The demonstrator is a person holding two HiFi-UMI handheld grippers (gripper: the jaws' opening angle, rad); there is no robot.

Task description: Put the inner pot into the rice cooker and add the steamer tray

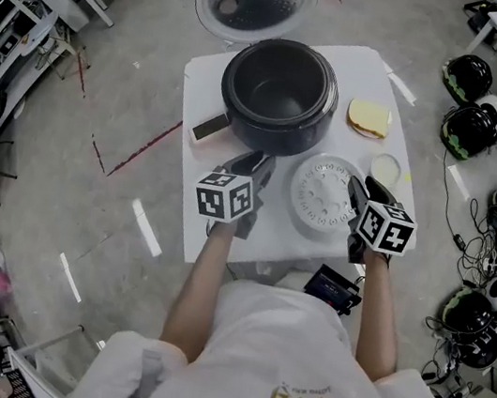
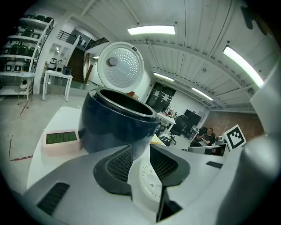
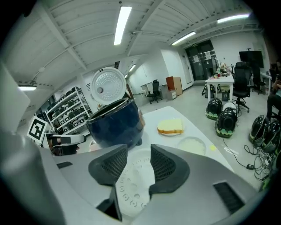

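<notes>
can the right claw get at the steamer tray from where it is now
Probably yes. The steamer tray lies flat on the table with nothing on it, and the right claw is open at its right rim. The left claw sits across it, not blocking.

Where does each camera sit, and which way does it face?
Head view: on the person's head, looking steeply down at the rice cooker and steamer tray; forearms, left gripper and right gripper show.
Left gripper view: rides the left gripper, facing the cooker; its open jaws show.
Right gripper view: likewise, from the tray's other side.
Shared: both see the tray between their jaws.
</notes>
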